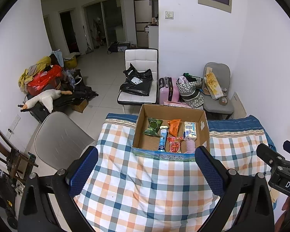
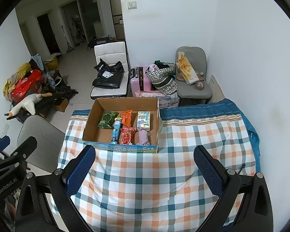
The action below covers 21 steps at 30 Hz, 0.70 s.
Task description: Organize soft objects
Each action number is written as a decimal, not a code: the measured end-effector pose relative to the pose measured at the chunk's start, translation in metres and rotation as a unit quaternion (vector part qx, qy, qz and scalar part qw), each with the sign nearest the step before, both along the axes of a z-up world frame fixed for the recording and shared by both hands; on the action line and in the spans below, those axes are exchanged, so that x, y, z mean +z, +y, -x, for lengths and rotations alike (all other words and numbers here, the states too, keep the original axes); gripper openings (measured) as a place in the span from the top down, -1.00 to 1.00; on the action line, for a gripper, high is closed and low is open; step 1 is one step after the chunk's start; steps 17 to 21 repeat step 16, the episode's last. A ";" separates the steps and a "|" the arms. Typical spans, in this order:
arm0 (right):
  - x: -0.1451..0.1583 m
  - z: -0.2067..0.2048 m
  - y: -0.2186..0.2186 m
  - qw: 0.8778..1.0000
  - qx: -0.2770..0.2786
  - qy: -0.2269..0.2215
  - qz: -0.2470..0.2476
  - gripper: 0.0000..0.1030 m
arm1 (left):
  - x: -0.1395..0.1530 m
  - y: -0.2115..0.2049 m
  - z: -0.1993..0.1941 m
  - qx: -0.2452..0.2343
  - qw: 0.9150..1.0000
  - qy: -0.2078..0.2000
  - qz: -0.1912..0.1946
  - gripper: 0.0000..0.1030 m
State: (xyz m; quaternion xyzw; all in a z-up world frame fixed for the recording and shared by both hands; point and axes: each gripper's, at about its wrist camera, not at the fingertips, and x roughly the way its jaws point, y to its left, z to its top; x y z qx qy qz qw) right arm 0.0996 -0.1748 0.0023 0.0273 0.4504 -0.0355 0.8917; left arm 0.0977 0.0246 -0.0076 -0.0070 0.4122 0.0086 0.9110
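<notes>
Printing on the packets in the cardboard box is too small to read; the box's blue front panel is likewise illegible. Legible lettering: "GenRobot.AI" on the left gripper body in the right wrist view, and "DAS", cut off, on the right gripper in the left. Both grippers hang with fingers spread wide, holding nothing. The box sits on a desk under a checked cloth, containing a green packet, orange packet, blue tube, red packet, tissue pack and pink soft toy. Chairs and piled bags stand on the tiled floor.
</notes>
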 end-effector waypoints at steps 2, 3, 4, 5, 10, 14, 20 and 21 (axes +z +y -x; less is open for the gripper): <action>0.000 -0.002 -0.002 1.000 0.002 -0.001 0.001 -1.00 | 0.000 0.001 0.000 0.002 1.000 0.001 0.000 -0.99; 0.000 -0.002 -0.002 1.000 0.001 -0.001 0.000 -1.00 | 0.000 0.002 0.000 0.003 1.000 0.001 0.000 -0.99; 0.000 -0.001 0.000 1.000 0.001 -0.001 0.001 -1.00 | -0.001 0.002 0.000 0.003 1.000 0.001 0.000 -0.99; 0.001 -0.001 0.001 1.000 0.001 -0.001 0.001 -1.00 | -0.001 0.002 0.000 0.002 1.000 0.001 0.000 -0.99; 0.001 -0.004 -0.001 1.000 0.003 -0.001 0.003 -1.00 | 0.000 0.003 0.000 0.002 1.000 -0.002 0.001 -0.99; 0.001 -0.002 0.002 1.000 0.003 -0.001 0.002 -1.00 | 0.003 0.005 0.000 0.001 1.000 -0.005 -0.001 -0.99; 0.001 -0.003 0.001 1.000 0.004 -0.002 0.003 -1.00 | 0.003 0.005 0.000 0.002 1.000 -0.004 -0.002 -0.99; 0.001 -0.003 0.001 1.000 0.004 -0.002 0.003 -1.00 | 0.003 0.005 0.000 0.002 1.000 -0.004 -0.002 -0.99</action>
